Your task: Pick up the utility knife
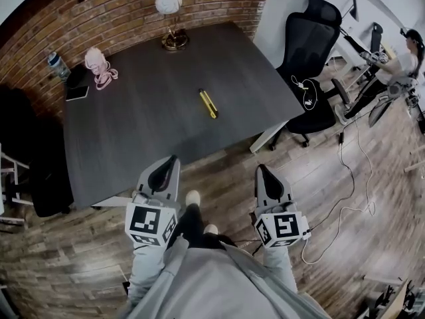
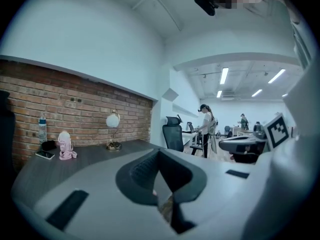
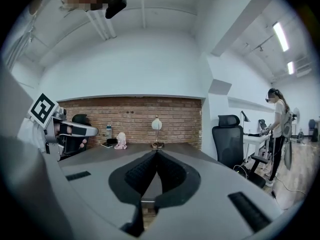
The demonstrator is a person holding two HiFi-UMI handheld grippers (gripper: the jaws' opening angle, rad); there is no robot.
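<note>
Position check: finding utility knife lying flat on desk, well ahead of and between left hand-held gripper and right hand-held gripper. Noting both with jaws closed, gripping nothing, hovering by the near edge. Reading long axis as running away from them, slightly slanted; judging neither clearly nearer.

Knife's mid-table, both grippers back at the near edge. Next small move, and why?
Probably reach the right gripper forward over the dark table toward the yellow utility knife, opening its jaws on the way. Both it and the left gripper hang short of the knife, jaws together and empty, and the knife lies flat with nothing close around it.
</note>
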